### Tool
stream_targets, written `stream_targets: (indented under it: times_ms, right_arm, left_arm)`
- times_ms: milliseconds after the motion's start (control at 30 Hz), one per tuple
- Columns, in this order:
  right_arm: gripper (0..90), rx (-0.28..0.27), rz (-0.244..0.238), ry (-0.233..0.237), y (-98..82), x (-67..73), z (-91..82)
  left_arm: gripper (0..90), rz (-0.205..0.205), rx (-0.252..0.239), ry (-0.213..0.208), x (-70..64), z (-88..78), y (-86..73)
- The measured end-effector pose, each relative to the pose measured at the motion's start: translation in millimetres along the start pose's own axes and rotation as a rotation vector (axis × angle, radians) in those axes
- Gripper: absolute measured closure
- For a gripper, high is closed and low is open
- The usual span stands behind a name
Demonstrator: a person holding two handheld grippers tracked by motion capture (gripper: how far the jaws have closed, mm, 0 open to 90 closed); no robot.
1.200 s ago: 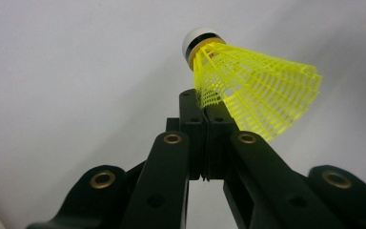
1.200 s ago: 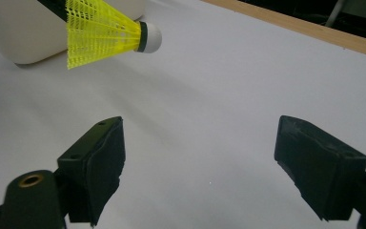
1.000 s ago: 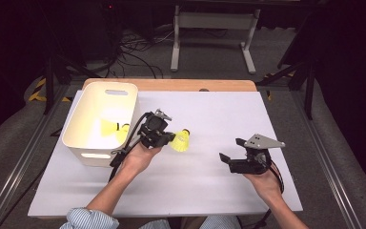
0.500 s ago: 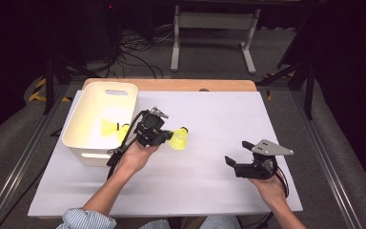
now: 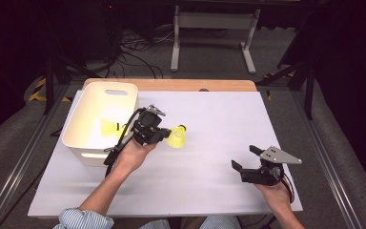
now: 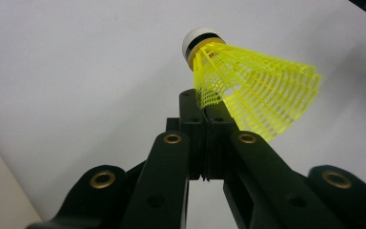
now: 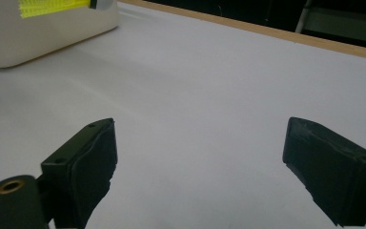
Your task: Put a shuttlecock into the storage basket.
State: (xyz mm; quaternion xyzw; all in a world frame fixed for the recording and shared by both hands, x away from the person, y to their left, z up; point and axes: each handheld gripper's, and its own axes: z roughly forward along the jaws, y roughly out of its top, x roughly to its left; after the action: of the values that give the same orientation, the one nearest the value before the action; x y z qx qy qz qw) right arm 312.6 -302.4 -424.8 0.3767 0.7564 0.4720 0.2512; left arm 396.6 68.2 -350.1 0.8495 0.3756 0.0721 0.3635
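A yellow shuttlecock (image 5: 176, 137) with a white cork hangs just above the white table sheet (image 5: 219, 114), right of the bin. My left gripper (image 5: 158, 133) is shut on the edge of its skirt. In the left gripper view the shut jaws (image 6: 204, 102) pinch the mesh of the shuttlecock (image 6: 262, 90), cork pointing up and away. My right gripper (image 5: 245, 157) is near the table's front right. It stands open, its jaws have just been opening, and only bare sheet lies between them (image 7: 198, 167).
A white plastic bin (image 5: 78, 143) stands at the table's left with another yellow shuttlecock (image 5: 108, 128) inside it. The bin (image 7: 24, 38) also sits at the upper left of the right gripper view. A wooden table edge (image 5: 171, 85) runs along the back.
My right gripper has moved right and toward the near edge, sinking a little, and its jaws stand slightly wider. The left gripper and its shuttlecock have stayed put.
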Motion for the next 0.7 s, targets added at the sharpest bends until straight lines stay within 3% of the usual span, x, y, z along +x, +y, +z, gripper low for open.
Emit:
stream_targets:
  times_ms: [233, 700]
  right_arm:
    - [10.5, -0.018, 0.035, -0.015, -10.8, -5.5, -5.7]
    - [9.9, -0.033, 0.057, -0.037, -25.5, -8.6, -10.0]
  left_arm:
    - [89.3, 0.002, 0.001, 0.003, 0.6, -2.8, 2.4]
    - [89.3, -0.009, -0.025, 0.006, 5.2, -15.9, 5.9]
